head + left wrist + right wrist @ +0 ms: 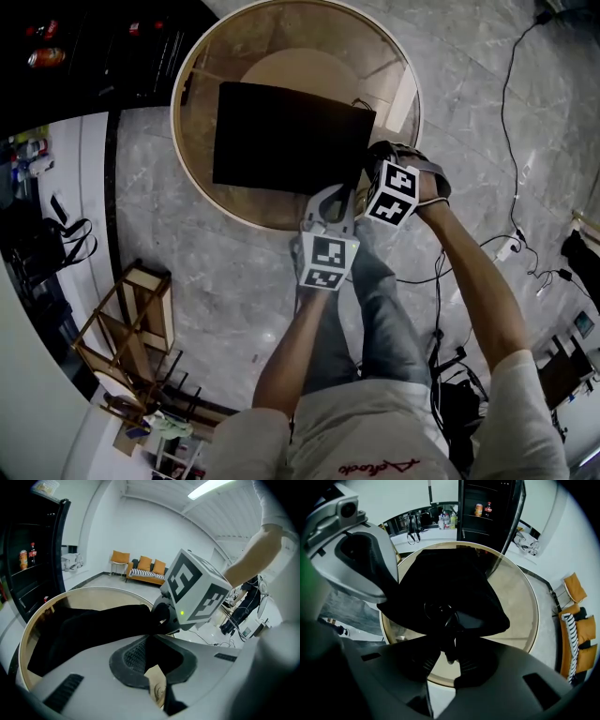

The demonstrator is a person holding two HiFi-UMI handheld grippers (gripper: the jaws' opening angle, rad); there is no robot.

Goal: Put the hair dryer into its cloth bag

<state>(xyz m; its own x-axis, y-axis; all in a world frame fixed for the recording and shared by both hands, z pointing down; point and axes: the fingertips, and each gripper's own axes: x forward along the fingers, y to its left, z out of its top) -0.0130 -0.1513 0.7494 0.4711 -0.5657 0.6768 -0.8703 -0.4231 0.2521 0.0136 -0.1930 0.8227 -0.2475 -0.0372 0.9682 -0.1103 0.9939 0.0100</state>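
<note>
A black cloth bag [281, 141] lies on the round glass table [200, 173], its near right corner at both grippers. My left gripper [332, 197] is shut on the bag's edge [93, 625], and a beige tag [157, 686] sticks out between its pads. My right gripper [373, 171] points steeply down just right of it. In the right gripper view its jaws are closed on a dark stem [447, 641] that leads to a round black barrel end [439, 612], apparently the hair dryer, against the raised bag [454, 583]. Black on black hides the rest.
The table's wooden rim [525, 620] runs close under both grippers. A wooden rack [131, 323] stands on the floor at the left, and cables [514, 202] trail at the right. A dark cabinet with bottles [485, 510] and an orange sofa [146, 569] are farther off.
</note>
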